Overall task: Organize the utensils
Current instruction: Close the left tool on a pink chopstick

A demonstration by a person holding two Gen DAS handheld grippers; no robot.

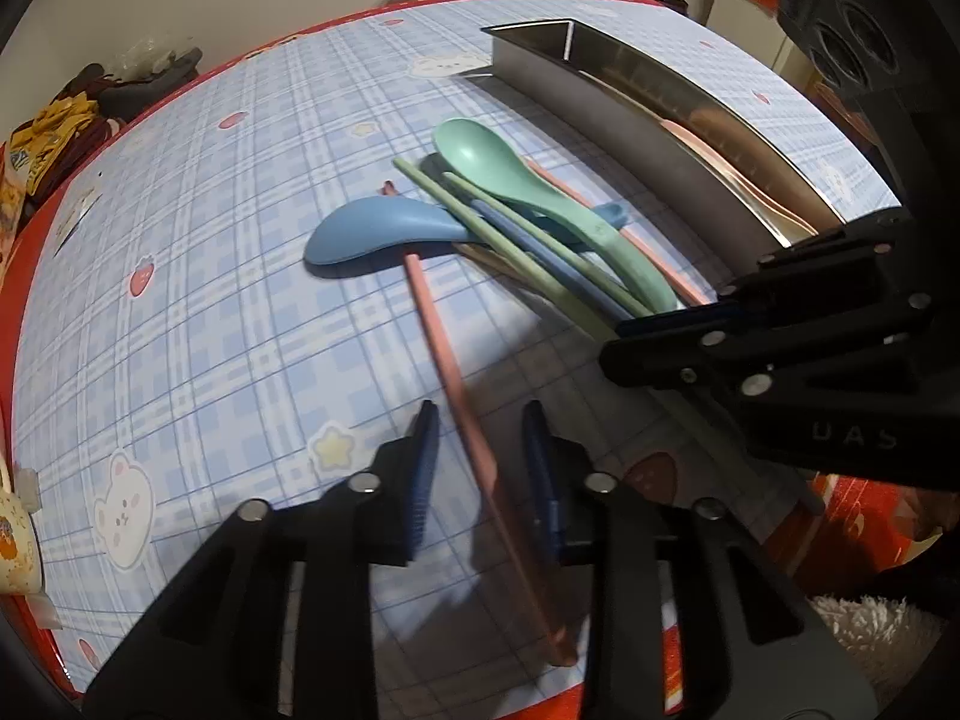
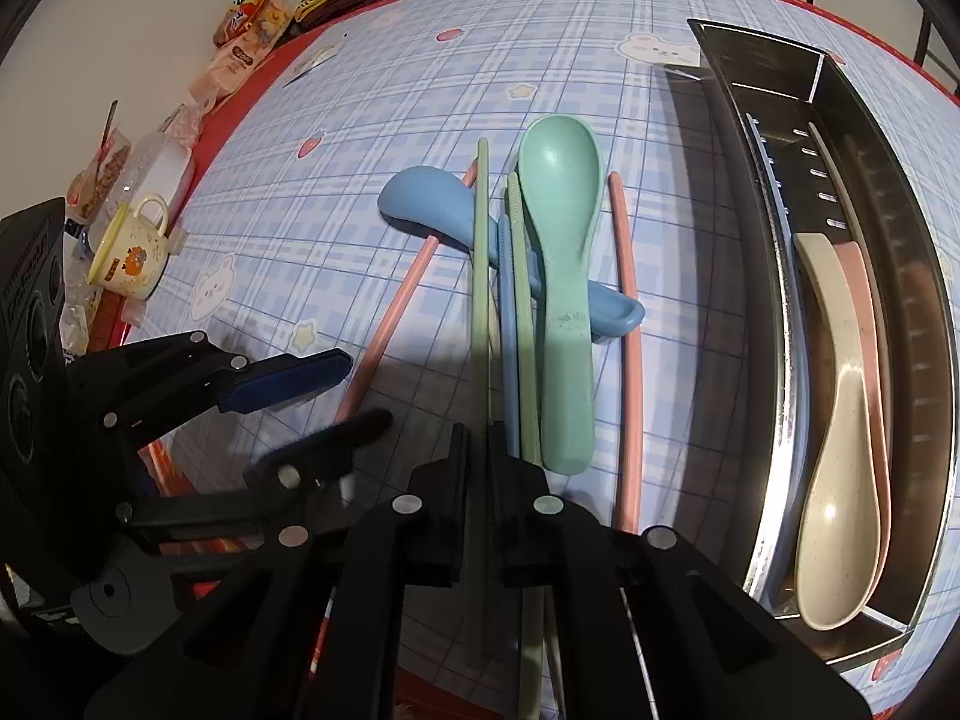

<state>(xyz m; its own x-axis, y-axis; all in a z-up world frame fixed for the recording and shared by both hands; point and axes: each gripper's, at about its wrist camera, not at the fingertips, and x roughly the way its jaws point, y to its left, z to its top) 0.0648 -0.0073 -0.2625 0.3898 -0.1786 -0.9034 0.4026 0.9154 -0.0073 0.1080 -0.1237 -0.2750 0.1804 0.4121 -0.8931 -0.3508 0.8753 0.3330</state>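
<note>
My left claw [image 1: 480, 468] sits at the bottom centre of its own view, its blue-padded fingers [image 1: 425, 468] standing either side of a long pink plastic chopstick [image 1: 447, 372]. There is a clear gap on the left pad's side; the right pad looks close against the stick, though I cannot tell if it touches, so I count this claw as open around it. The chopstick runs from between my fingers up toward mid-frame, where its far end passes under the bowl of a matte blue plastic spoon [image 1: 375, 231].

My right claw [image 2: 477, 480], bottom centre of the right view, is clamped tight on a pale green plastic chopstick [image 2: 481, 276] that runs straight up the frame. Just to its right lie a second green chopstick [image 2: 521, 276], a blue chopstick [image 2: 509, 360] and a big mint-green plastic spoon [image 2: 561, 276], bowl up, all piled together over the blue spoon's handle. Another pink chopstick [image 2: 629, 360] lies just right of the mint spoon.

All of this rests on a table covered with a blue plaid cloth printed with bears and strawberries [image 2: 372, 90]. Along the right edge of the right view stands a long stainless-steel utensil tray [image 2: 774, 420], holding a beige spoon [image 2: 831, 480] with a pink spoon [image 2: 864, 324] just beside it. A yellow-rimmed cream mug [image 2: 135, 252] sits at the left edge
</note>
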